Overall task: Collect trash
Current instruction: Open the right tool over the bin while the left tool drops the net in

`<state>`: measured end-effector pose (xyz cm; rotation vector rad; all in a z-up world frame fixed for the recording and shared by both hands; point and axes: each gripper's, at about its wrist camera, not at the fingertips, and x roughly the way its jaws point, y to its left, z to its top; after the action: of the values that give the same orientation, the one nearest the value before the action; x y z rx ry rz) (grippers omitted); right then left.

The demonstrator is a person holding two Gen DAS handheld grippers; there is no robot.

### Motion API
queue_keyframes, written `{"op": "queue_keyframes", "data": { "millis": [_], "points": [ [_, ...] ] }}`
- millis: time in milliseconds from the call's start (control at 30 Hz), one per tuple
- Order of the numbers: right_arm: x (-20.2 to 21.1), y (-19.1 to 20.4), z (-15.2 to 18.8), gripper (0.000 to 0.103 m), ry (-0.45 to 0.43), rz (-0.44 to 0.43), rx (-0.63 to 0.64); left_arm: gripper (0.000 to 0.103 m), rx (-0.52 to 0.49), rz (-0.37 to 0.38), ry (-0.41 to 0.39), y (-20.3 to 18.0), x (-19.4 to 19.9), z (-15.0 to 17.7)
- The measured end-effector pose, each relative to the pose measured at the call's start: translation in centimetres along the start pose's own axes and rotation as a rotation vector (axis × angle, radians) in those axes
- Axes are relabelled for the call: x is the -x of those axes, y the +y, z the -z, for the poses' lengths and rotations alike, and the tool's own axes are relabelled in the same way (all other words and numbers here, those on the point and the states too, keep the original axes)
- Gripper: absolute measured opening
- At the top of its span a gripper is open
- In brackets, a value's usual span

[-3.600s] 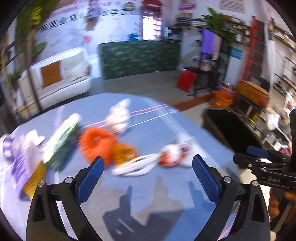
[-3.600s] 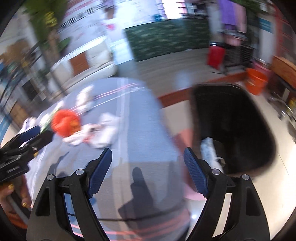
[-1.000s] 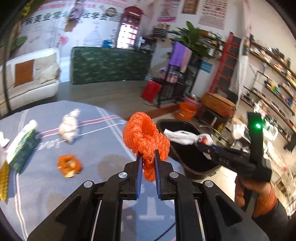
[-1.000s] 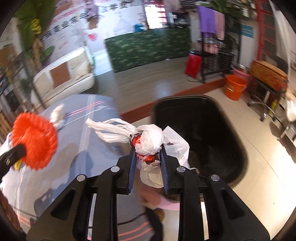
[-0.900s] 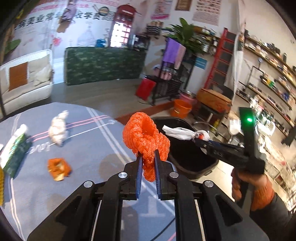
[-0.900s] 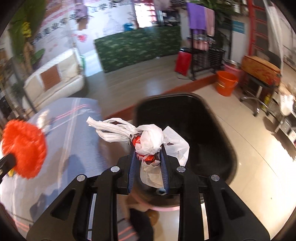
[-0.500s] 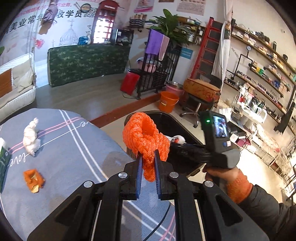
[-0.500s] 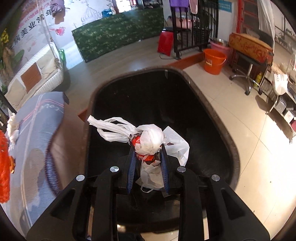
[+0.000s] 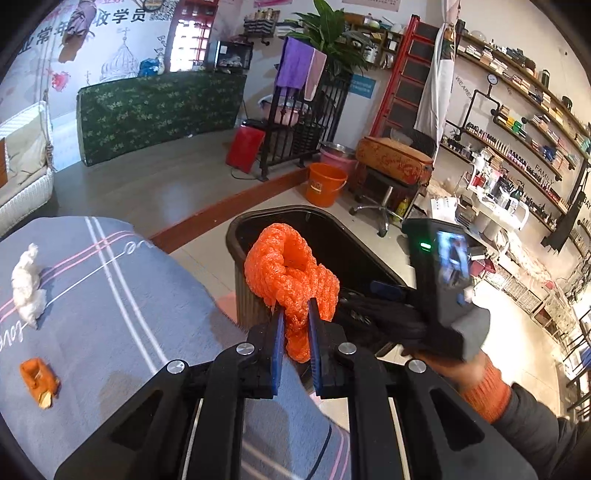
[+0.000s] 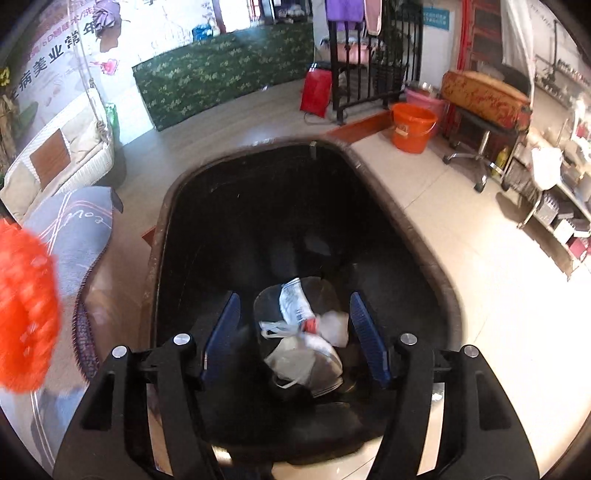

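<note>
Orange net (image 9: 291,273) is pinched tight in the left hand-held gripper (image 9: 295,332), up in the air by the rim of the black bin (image 10: 424,243). Over the bin, the right hand-held gripper (image 10: 293,332) has its blue fingers (image 10: 364,332) wide apart. White bag (image 10: 306,339) lies at the bottom of the bin. White wad (image 9: 26,284) and orange scrap (image 9: 37,376) sit on the desk (image 9: 129,314).

A: What writing was readable?

B: The grey tablecloth (image 9: 110,288) carried the cursive word "love". A wall mural (image 9: 110,22) showed large Chinese characters, including 收学员. Faint letters on the right wall (image 9: 546,173) read "FAMILY".

A: And the paper in the bin?

B: Its print was too small to read.
</note>
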<state>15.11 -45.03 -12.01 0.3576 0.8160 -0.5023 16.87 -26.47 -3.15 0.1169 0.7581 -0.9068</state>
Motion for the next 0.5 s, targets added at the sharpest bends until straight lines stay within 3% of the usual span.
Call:
{"op": "queue_keyframes", "data": {
  "millis": [333, 500],
  "points": [
    [5.9, -2.2, 2.5, 0.065, -0.107, 0.045, -0.026, 0.013, -0.036, 0.057, 0.085, -2.3, -4.8, -1.5],
    [7.4, -4.3, 4.1, 0.067, -0.105, 0.063, -0.068, 0.013, -0.066, 0.084, 0.15, -3.2, -7.0, -1.3]
  ]
}}
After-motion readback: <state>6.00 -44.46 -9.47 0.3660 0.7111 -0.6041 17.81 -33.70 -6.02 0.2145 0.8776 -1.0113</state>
